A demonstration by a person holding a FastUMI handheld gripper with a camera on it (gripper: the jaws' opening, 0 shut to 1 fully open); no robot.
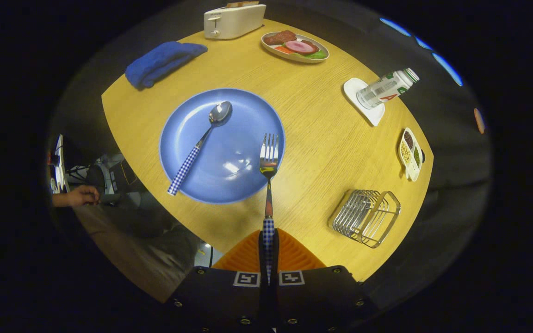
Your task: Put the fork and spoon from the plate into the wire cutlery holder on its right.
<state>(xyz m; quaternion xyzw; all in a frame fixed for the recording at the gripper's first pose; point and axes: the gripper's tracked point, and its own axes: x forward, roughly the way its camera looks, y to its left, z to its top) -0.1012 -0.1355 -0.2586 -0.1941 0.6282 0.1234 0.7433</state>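
Note:
My gripper [269,240] is shut on the checked handle of the fork [269,159], which sticks straight out ahead of the fingers. The fork's tines hang over the near right rim of the blue plate [243,115]. On the plate lies the spoon [201,141], bowl pointing away, its checked handle crossing the plate's near left rim. The wire cutlery holder [365,216] stands on the wooden table to the right of the fingers, with nothing in it.
Beyond the plate are a folded blue cloth [162,61], a white toaster [233,21] and a dish of food [295,46]. Further right a bottle [385,88] stands on a white coaster, with a small divided seasoning dish [410,153] nearer. A person's hand [79,196] shows off the table's left side.

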